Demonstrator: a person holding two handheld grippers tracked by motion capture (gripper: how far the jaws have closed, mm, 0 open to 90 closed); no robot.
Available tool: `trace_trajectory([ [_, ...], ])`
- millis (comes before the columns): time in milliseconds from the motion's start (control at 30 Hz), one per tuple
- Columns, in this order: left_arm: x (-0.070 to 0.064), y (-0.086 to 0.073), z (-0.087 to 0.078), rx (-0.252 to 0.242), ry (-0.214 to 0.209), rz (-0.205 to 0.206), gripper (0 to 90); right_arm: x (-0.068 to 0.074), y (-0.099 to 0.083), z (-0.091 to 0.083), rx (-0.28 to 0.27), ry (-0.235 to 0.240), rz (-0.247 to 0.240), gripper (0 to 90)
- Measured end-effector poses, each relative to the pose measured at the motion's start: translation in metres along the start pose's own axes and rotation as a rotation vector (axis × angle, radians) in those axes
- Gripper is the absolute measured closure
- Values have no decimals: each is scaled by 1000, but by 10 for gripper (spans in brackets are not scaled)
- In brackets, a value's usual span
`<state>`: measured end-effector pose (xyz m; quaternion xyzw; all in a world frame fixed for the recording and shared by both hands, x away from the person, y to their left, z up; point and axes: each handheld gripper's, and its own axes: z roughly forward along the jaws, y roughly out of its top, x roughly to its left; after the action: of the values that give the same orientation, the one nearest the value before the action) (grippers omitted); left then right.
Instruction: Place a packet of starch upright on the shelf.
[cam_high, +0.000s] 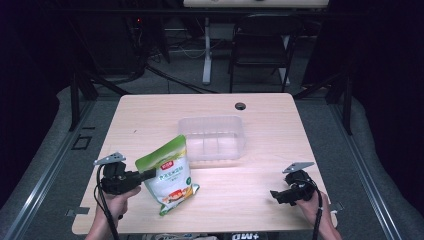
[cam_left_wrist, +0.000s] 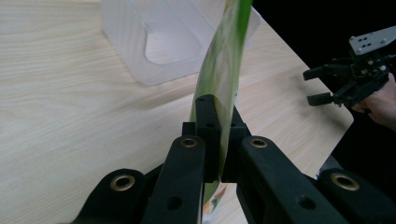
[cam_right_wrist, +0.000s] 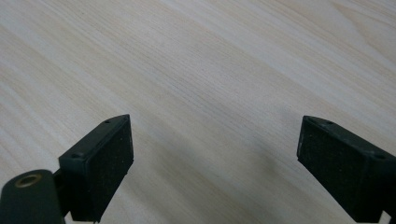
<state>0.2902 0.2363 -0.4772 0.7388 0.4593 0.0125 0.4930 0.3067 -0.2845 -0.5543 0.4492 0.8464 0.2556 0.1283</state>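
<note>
we have the pouch (cam_high: 169, 175) pinched in our left gripper (cam_high: 150, 173), not yet in the bin (cam_high: 212, 121); right gripper (cam_high: 276, 194) spread.

Green-and-white pouch (cam_high: 168, 175) with orange print; clear plastic bin (cam_high: 214, 137); pale wood-grain table (cam_high: 260, 125); black grippers.

This looks like a lab or recording room set up for handling trials. A pale wooden surface (cam_high: 270, 115) with a cable hole (cam_high: 240, 106) stands on grey carpet, hemmed in by a dark metal frame (cam_high: 75, 100) and black curtains. Behind it are a folding chair (cam_high: 260, 45), the leg of another desk (cam_high: 207, 50) and loose cables (cam_high: 165, 75) on the floor.
</note>
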Motion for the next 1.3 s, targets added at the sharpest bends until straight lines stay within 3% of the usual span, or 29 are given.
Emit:
trace_trajectory([
  [367,-12,8,-2,2,-64,35,899,-1,-1,-1,1,2,0,102],
  [633,-15,11,-6,-2,-79,41,899,-2,-1,-1,0,4,9,103],
  [900,-15,15,-11,-26,-129,32,899,-2,-1,-1,-1,1,10,103],
  [1300,-22,26,-18,-48,-138,58,898,-2,-1,-1,6,-6,4,103],
])
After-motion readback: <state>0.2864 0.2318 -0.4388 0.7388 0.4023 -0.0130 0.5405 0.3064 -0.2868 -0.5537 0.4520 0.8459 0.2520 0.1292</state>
